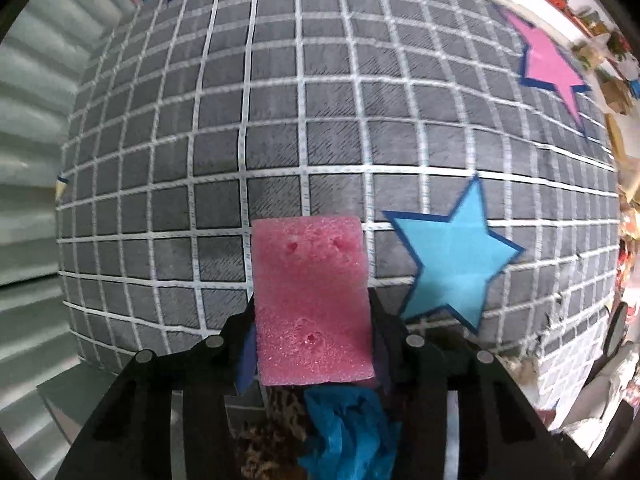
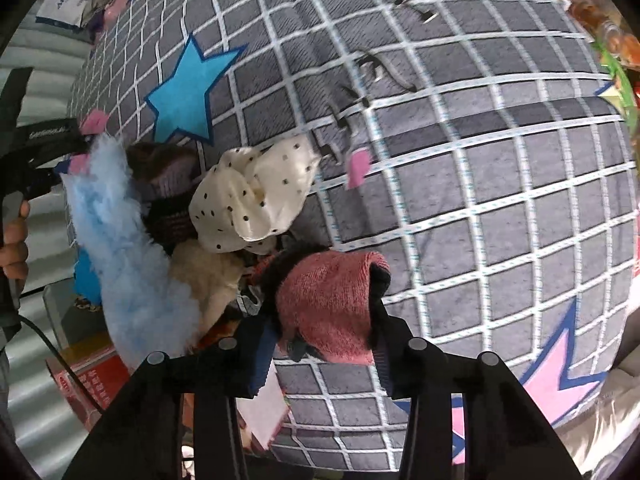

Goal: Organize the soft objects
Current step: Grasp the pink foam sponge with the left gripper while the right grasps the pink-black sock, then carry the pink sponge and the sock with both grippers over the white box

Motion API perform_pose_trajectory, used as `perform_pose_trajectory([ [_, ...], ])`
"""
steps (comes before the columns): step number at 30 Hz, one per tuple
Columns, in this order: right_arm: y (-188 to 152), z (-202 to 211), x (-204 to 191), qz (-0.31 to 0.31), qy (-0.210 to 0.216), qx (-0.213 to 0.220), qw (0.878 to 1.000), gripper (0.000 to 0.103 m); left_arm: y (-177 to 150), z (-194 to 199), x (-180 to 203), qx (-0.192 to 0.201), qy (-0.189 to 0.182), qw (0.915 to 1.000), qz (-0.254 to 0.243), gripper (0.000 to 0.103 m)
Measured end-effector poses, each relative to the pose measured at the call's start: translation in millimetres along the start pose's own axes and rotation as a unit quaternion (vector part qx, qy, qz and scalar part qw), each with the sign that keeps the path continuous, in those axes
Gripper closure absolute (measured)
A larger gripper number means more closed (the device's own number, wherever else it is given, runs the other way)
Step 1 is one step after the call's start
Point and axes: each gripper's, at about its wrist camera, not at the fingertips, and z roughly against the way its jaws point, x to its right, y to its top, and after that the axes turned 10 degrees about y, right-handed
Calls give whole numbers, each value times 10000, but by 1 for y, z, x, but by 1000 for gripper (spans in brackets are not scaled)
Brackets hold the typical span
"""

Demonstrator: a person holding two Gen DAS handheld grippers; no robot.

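Your left gripper [image 1: 314, 336] is pinching a pink sponge [image 1: 312, 300] and your right gripper [image 2: 324, 336] a red knit cloth [image 2: 330, 304], each soft enough to be slipping free.

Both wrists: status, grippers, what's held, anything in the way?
Left gripper shut on pink sponge. Right gripper shut on pink knit cloth. Soft pile beside it; blue star unobstructed.

Grey grid mat [image 1: 340, 128], blue star [image 1: 452, 264] near right, pink star [image 1: 552, 68] far right (both flat on mat). Red box [image 2: 86, 380] near left.
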Motion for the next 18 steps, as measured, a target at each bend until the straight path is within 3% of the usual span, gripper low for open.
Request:
perform_pose_trajectory([
  [9, -6, 47, 17, 81, 60, 171, 9998, 59, -68, 89, 40, 467, -97, 9983, -347, 53],
  [14, -18, 62, 26, 112, 156, 177, 9997, 59, -93, 112, 16, 514, -257, 9973, -454, 53],
  [18, -32, 68, 22, 201, 200, 136, 9995, 59, -127, 119, 18, 532, -248, 9972, -469, 53],
])
